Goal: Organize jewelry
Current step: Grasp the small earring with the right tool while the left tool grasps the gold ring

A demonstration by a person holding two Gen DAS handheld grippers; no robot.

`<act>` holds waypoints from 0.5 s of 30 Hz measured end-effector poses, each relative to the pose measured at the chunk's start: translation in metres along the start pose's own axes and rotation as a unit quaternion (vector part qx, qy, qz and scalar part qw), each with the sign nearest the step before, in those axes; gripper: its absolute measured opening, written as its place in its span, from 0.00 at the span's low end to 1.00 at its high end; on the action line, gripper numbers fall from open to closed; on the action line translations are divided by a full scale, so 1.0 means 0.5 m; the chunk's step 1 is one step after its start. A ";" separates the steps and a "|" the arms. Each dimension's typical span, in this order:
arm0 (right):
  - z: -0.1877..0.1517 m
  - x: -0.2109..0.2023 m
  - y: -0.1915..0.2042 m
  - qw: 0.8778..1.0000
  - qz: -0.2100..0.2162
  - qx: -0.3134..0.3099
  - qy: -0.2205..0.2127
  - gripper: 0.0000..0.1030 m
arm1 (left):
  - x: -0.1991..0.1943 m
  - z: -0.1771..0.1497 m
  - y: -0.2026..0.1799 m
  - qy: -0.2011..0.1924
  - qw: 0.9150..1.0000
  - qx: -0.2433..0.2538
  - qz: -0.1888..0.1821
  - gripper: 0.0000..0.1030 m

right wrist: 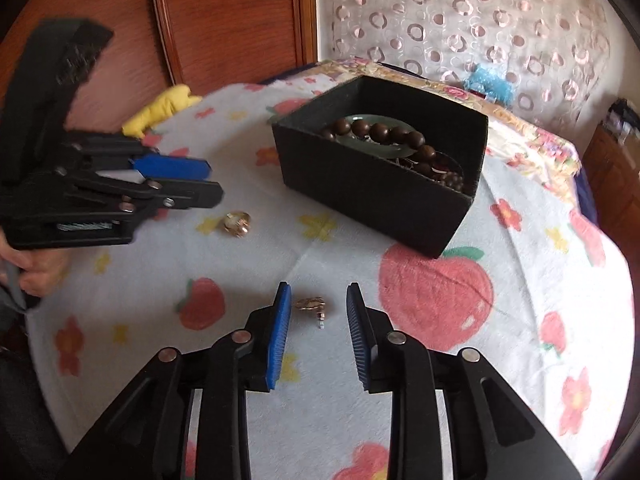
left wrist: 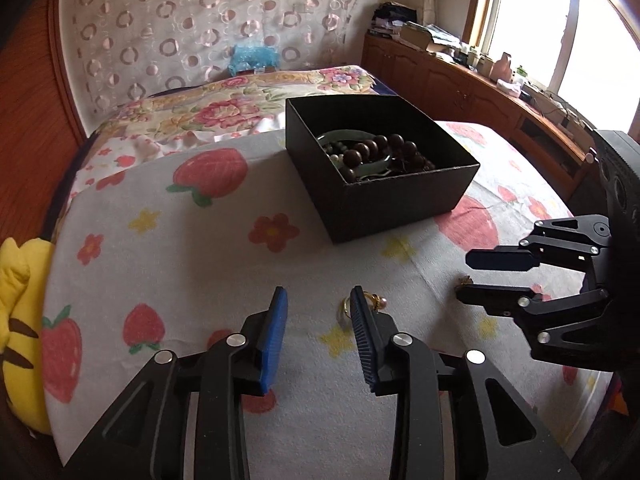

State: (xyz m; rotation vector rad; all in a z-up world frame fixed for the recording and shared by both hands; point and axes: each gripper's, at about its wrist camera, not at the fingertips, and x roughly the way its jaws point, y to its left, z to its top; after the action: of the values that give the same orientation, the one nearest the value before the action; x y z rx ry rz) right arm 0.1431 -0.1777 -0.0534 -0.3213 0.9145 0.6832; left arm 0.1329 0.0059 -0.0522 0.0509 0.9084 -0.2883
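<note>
Left gripper [left wrist: 318,294] has its jaws well apart and holds nothing; a gold ring [right wrist: 237,223] lies on the fruit-print blanket [left wrist: 208,248] just at the tip of its right finger, partly hidden by that finger's pad in the left wrist view, with bare blanket between the fingers and out to the left. Ahead of both grippers sits the black box [right wrist: 376,196], open-topped, holding a string of brown beads [right wrist: 384,132] and a pale green bangle [right wrist: 372,142]; clear cloth lies between its near edge and the fingertips. Right gripper [right wrist: 316,292] is likewise spread and empty, with a small gold earring [right wrist: 311,305] on the blanket between its fingers, nearer the left one, touching neither.
</note>
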 end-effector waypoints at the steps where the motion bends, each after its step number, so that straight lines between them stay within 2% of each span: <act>1: 0.001 0.004 0.002 1.000 -0.002 -0.003 0.003 0.30 | 0.000 0.000 0.000 0.000 1.000 0.000 0.000 0.30; 2: 0.000 0.005 0.002 1.000 0.001 -0.001 0.004 0.27 | 0.000 0.000 0.000 0.001 1.000 0.000 -0.001 0.30; 3: 0.000 0.004 0.003 1.000 0.001 -0.003 0.002 0.16 | -0.001 0.000 -0.001 0.001 1.000 -0.002 -0.002 0.30; 15: -0.009 -0.017 -0.028 1.000 0.001 0.022 -0.010 0.16 | 0.019 -0.002 -0.040 0.012 1.000 0.011 -0.021 0.34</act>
State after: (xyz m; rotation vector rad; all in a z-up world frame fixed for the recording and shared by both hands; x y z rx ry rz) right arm 0.1459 -0.1938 -0.0495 -0.2735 0.9097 0.6663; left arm 0.1322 -0.0153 -0.0589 0.0561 0.9318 -0.3379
